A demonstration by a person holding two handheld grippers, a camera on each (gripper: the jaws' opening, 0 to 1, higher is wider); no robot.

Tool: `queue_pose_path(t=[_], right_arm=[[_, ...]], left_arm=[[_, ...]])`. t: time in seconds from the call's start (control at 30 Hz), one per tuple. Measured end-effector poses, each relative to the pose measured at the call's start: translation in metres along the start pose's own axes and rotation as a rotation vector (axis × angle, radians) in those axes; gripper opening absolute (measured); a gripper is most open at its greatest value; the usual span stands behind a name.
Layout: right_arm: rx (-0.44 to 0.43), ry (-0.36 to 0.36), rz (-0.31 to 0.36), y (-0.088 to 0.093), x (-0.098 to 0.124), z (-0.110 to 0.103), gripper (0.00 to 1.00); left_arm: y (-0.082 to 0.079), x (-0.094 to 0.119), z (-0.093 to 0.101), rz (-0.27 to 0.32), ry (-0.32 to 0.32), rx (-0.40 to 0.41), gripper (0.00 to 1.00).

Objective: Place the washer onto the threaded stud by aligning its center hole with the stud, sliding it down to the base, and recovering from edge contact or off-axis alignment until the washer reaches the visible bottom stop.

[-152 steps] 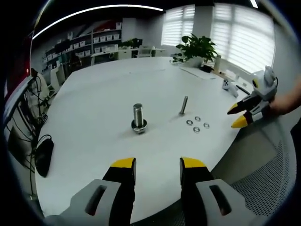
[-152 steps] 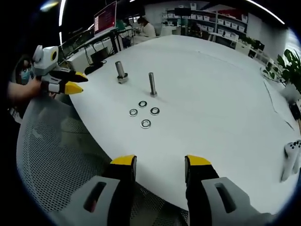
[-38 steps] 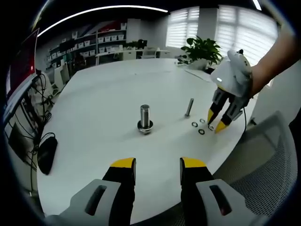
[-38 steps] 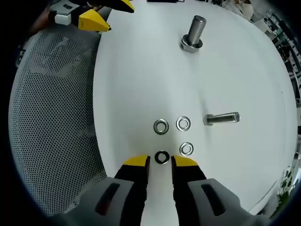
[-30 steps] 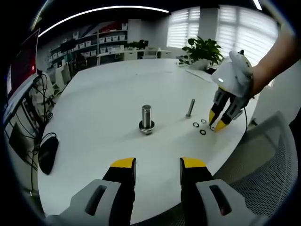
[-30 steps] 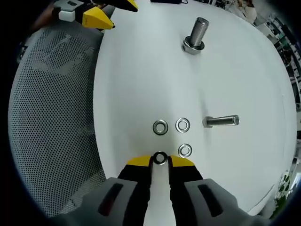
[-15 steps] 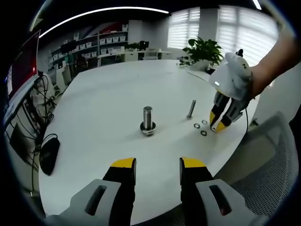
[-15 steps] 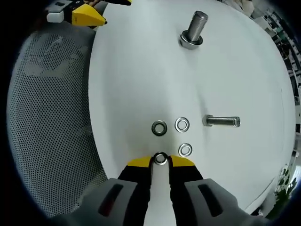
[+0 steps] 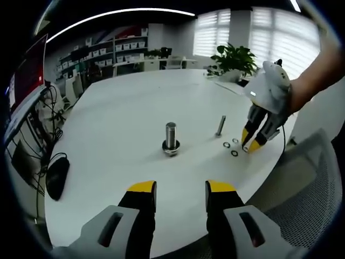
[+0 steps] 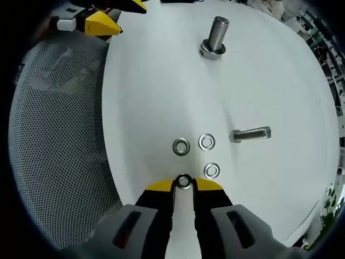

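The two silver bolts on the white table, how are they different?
The fat silver bolt is thicker than the thin silver bolt. The fat one has a ring around its base; the thin one has none. Three loose silver washers lie nearer the thin one. Both stand upright and are shiny metal.

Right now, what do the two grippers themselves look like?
Both match: light grey bodies with slotted sides, black jaws ending in yellow tips. The left gripper shows this up close; the right gripper also carries a white rounded housing with a small lit dot and a thin dark cable.
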State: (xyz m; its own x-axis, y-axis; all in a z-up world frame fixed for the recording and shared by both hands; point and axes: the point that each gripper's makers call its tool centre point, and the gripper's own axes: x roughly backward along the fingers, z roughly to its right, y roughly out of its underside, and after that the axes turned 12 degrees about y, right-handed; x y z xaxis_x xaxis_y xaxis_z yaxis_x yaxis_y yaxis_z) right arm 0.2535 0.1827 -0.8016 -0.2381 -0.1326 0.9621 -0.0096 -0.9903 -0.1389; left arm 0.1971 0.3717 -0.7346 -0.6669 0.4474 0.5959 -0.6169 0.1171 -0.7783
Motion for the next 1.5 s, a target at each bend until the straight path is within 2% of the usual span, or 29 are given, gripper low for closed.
queue_pose_path(t=[0.13,0.37,0.43,0.5,1.0,1.2,1.5], right_arm=[[-0.023,0.002,0.020,0.000,0.000,0.002,0.15],[-0.088,-0.005,0.042,-0.001,0.000,0.002,0.15],[-0.148,-0.007,0.058,-0.002,0.001,0.003,0.14],[-0.171,-0.010,0.070,-0.002,0.001,0.004,0.14],[-0.241,-0.020,0.097,0.006,0.006,0.004,0.14],[-0.263,-0.019,0.122,0.000,0.012,0.006,0.14],[-0.279,-0.006,0.170,-0.019,0.023,0.019,0.13]], left_arm=[[-0.004,0.002,-0.001,0.016,-0.006,0.002,0.34],[-0.002,0.001,-0.004,0.006,-0.013,0.007,0.34],[-0.001,0.002,-0.005,0.008,-0.016,0.012,0.34],[-0.001,0.002,-0.004,0.007,-0.016,0.008,0.34],[-0.002,0.001,-0.002,0.000,-0.013,-0.009,0.34],[-0.002,0.002,-0.001,0.001,-0.015,-0.010,0.34],[-0.002,0.002,-0.001,0.003,-0.016,-0.010,0.34]])
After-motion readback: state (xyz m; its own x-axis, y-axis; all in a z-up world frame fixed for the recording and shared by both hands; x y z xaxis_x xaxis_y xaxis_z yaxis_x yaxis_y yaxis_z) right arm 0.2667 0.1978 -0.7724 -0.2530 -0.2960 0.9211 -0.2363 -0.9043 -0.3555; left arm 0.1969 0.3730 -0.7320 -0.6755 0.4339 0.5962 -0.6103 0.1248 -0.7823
